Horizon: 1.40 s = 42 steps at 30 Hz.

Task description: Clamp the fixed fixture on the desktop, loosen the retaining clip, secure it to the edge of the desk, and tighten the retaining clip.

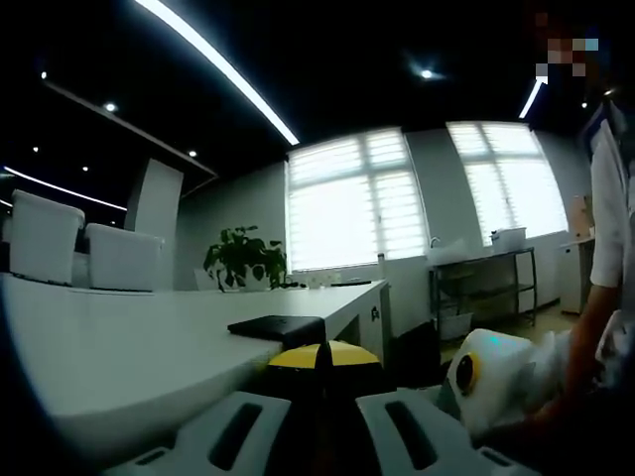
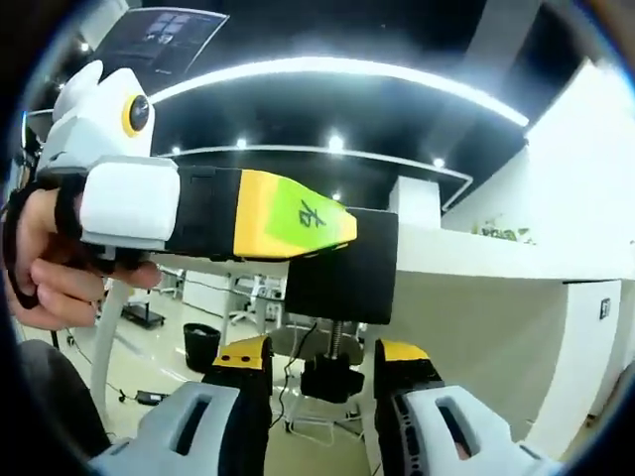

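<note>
Jaws astride clamp screw [image 2: 332,347] under desk edge [image 2: 476,266]

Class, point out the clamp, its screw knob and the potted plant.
Clamp [image 2: 342,268]: right gripper view, black body.
Screw knob [image 2: 332,382]: right gripper view, black knob under the clamp.
Plant [image 1: 244,256]: left gripper view, leaves.

Desk [image 1: 149,337] smooth matt white; clamp block [image 2: 342,268] matt black (threaded metal screw [image 2: 338,342]).

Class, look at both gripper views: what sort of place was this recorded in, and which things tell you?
Most likely an office or meeting room: a long white desk with white chairs behind it, a potted plant by blinded windows, and strip ceiling lights.
</note>
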Motion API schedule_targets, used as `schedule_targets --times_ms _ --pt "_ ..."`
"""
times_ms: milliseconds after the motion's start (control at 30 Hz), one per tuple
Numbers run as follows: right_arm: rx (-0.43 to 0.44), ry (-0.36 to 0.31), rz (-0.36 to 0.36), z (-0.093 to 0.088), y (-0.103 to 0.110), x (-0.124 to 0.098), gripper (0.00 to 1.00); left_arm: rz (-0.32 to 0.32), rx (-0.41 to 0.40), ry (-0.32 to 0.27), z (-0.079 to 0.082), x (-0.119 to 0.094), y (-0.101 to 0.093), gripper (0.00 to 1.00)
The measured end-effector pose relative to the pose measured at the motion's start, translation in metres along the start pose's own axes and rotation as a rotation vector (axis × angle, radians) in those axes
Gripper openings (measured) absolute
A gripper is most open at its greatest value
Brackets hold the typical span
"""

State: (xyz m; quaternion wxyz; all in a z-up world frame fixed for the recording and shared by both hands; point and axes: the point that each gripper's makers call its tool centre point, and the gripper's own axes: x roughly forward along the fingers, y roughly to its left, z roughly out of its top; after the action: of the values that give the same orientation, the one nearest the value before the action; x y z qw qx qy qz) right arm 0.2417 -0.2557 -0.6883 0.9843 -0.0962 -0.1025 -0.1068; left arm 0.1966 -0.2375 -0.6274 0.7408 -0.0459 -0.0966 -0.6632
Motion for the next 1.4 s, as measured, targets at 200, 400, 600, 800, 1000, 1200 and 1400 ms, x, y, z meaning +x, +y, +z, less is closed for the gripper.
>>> schedule_targets --times_ms 200,400,600,800,1000,1200,1400 --pt "-0.022 0.057 0.004 -0.012 -0.003 0.006 0.26 -0.001 0.008 0.0 0.0 0.0 0.0 0.03" --pt "-0.008 0.029 0.094 -0.011 0.0 0.004 0.26 -0.002 0.016 0.003 -0.001 0.0 0.0 0.03" --pt "0.04 -0.001 0.284 -0.01 0.005 0.007 0.26 -0.002 0.024 0.01 -0.001 -0.001 -0.001 0.03" --pt "0.065 -0.01 0.516 -0.009 0.014 0.01 0.26 0.001 0.044 0.028 -0.001 0.0 -0.001 0.03" --pt "0.052 -0.004 0.625 -0.012 0.01 0.015 0.26 0.005 0.053 0.037 -0.001 0.0 0.0 0.03" --pt "0.021 -0.001 0.667 -0.011 0.019 0.015 0.26 0.003 0.06 0.042 -0.002 0.001 -0.001 0.03" --pt "0.117 0.004 0.468 -0.012 0.002 0.012 0.4 0.003 0.063 0.043 -0.002 0.001 -0.001 0.03"
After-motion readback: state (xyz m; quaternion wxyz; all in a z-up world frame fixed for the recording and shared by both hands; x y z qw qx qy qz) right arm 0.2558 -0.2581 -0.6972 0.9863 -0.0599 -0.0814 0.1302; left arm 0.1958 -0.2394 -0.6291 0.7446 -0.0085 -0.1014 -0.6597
